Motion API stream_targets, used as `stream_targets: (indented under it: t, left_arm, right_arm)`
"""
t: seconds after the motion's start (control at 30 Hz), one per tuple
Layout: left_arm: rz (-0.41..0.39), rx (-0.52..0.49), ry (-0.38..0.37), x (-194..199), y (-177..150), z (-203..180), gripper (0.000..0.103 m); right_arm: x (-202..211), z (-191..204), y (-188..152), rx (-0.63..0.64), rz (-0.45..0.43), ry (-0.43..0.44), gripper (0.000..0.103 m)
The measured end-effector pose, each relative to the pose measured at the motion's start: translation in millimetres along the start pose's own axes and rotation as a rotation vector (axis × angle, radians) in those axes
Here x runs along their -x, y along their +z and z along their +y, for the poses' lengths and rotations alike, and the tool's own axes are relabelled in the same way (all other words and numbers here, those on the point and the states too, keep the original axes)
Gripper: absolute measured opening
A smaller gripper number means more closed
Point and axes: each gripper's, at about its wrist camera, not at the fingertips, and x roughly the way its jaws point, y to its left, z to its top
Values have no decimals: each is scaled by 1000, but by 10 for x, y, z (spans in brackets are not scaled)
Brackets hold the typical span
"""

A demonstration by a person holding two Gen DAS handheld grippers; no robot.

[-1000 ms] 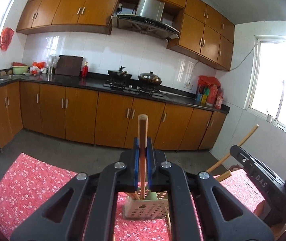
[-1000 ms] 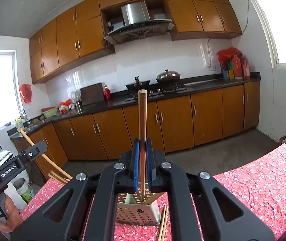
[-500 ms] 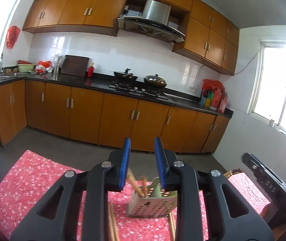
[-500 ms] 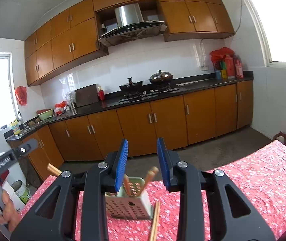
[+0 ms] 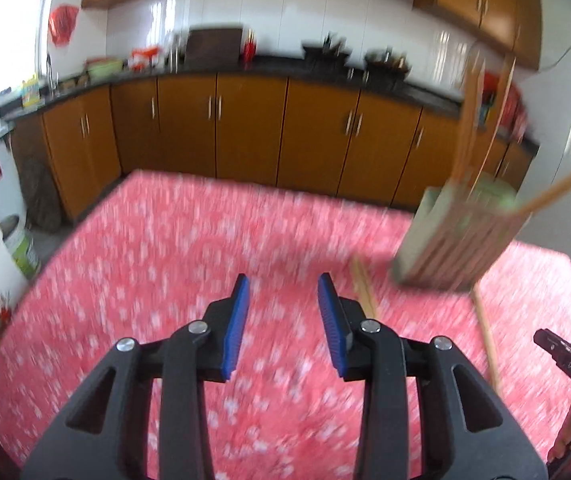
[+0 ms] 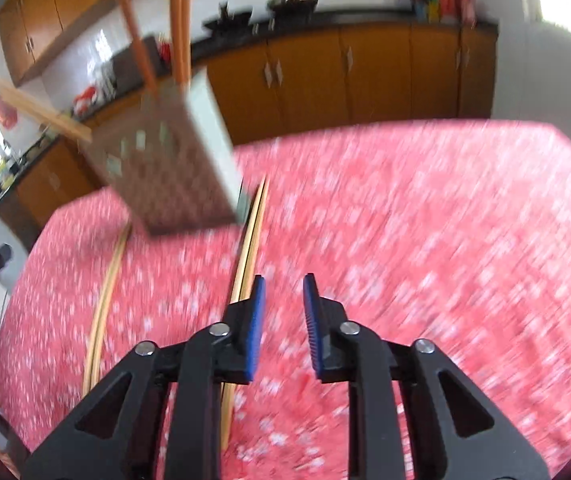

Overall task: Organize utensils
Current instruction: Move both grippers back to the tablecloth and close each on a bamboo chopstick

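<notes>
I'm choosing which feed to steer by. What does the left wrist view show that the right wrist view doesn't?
Only the left wrist view: the left tool, jaws opening with nothing between them, the right tool's tip at the frame's right edge, and a white bucket on the floor.

Only the right wrist view: the right tool, jaws closing on nothing, and the tablecloth's right side.

Both: the perforated utensil holder with chopsticks in it, loose chopsticks on the red floral tablecloth, all blurred.

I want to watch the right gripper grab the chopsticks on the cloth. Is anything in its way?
No. The right gripper, jaws closing on nothing, has only bare red cloth between it and the chopsticks just left of its tips. The holder stands farther back.
</notes>
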Motion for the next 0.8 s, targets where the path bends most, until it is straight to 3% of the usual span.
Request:
stream_targets:
  t: [0.17,0.43,0.63,0.8]
  left_arm:
    - [73,-3,-23,-164,-307,78,36]
    - [103,-20,-62,-227,-379,-62,36]
    - [136,-37,-105,-277,-418,-215,36]
    - [162,-58,-157,-299,-486,-331,35]
  right_arm:
    - [-183,159,-150,29,50,17,19]
    - [-358,316,-216,73,91,8,19]
    - [-463,412,-166,141,78,-62,8]
    - [-512,181,-77,60,59,-137,8]
